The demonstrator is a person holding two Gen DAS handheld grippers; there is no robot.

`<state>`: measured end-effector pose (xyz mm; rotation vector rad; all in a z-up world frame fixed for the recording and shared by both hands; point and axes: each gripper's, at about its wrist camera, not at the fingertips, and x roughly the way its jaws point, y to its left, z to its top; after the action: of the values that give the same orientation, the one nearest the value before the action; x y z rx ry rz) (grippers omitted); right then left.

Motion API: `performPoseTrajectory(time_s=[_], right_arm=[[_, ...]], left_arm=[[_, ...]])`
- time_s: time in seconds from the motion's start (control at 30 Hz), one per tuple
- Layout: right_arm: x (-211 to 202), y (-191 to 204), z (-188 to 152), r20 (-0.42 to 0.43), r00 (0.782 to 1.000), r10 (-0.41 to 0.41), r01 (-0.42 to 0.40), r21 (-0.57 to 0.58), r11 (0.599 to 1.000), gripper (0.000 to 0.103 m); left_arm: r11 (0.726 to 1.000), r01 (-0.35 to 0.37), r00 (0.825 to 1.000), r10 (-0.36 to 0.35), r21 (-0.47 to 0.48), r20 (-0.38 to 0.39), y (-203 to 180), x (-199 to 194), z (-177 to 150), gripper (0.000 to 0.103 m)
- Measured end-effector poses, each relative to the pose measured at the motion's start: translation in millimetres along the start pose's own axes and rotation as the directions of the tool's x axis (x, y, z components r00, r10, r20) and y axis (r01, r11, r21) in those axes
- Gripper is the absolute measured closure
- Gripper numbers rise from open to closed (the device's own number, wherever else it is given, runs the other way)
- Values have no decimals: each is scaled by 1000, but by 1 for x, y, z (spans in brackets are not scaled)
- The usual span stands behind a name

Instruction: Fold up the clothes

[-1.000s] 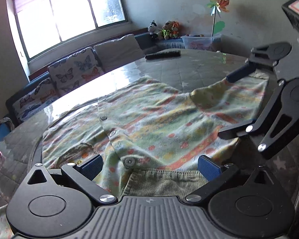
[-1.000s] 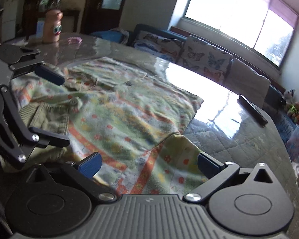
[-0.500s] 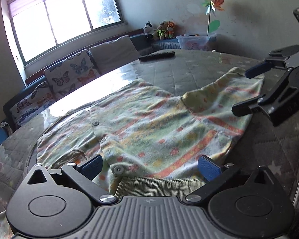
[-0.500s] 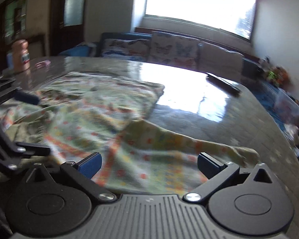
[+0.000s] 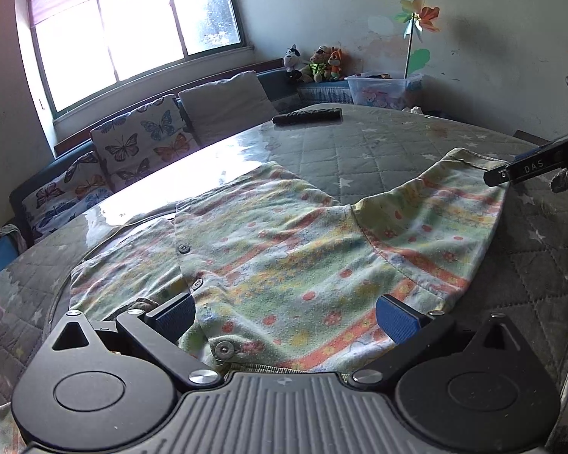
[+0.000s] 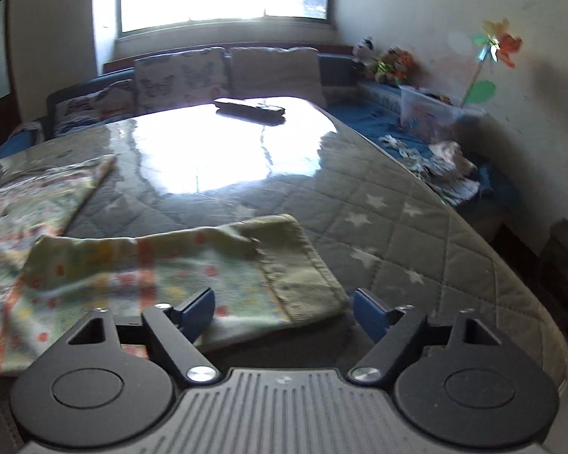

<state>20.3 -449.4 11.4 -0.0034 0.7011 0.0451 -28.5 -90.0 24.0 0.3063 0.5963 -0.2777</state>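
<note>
Shirt [image 5: 284, 257] lies spread on my counter [image 5: 378, 147], patterned in green, yellow and orange, button placket running toward my left claw [image 5: 286, 314]. Left claw sits low at the shirt's near edge, fingers wide apart, blue pads [image 5: 397, 319] on either side of the fabric with nothing pinched between them. A band of olive ribbed trim shows just under its nose.

Right claw [image 6: 284, 308] is level and low over the sleeve [image 6: 193, 265], which lies stretched out flat away from the shirt body, its ribbed cuff [image 6: 303, 268] between the open fingers. Left pad [image 6: 197, 308] overlaps the sleeve cloth; right pad is off the cloth, over bare quilted counter. From the left wrist view I see one right-claw finger at the sleeve's far end.

Remote control [image 5: 306, 116] rests at the counter's far side, well apart from the shirt.
</note>
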Motion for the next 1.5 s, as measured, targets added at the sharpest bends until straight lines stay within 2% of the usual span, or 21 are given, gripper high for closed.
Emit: performPoseTrajectory(time_s=[0.27,0.43,0.5,0.7,0.87,1.0,1.17,1.33,1.5], right_arm=[[0,-4,1,16,1000,-4,3,45,999,47],[-2,-8,2,20,1000,3,-5,79,997,78],[-4,-9,3,24,1000,19,-21,93,995,94],[-33,4,26,114,990,78,-87,76,993,96],[-63,29,56,185,966,183,-189,15,982,96],[-81,60,78,223,930,293,-288,-52,956,96],[-94,109,97,239,874,423,-400,-142,905,96],[-97,167,105,205,821,533,-485,-242,841,96],[-93,223,102,138,781,609,-549,-312,775,96]], left_arm=[[1000,1,1000,-1,-16,-25,0,7,0,0],[1000,1,1000,-2,-17,-28,-3,10,3,0],[1000,4,1000,-5,-15,-28,-5,11,5,0],[1000,13,999,-13,-4,-30,-8,12,3,0],[1000,2,1000,-3,-27,-19,-1,6,1,0],[999,-15,1000,15,-50,-5,9,-2,-3,0],[996,-40,999,40,-85,5,22,-11,-10,0],[991,-61,998,63,-118,11,34,-19,-19,0],[985,-83,996,87,-151,17,46,-28,-28,0]])
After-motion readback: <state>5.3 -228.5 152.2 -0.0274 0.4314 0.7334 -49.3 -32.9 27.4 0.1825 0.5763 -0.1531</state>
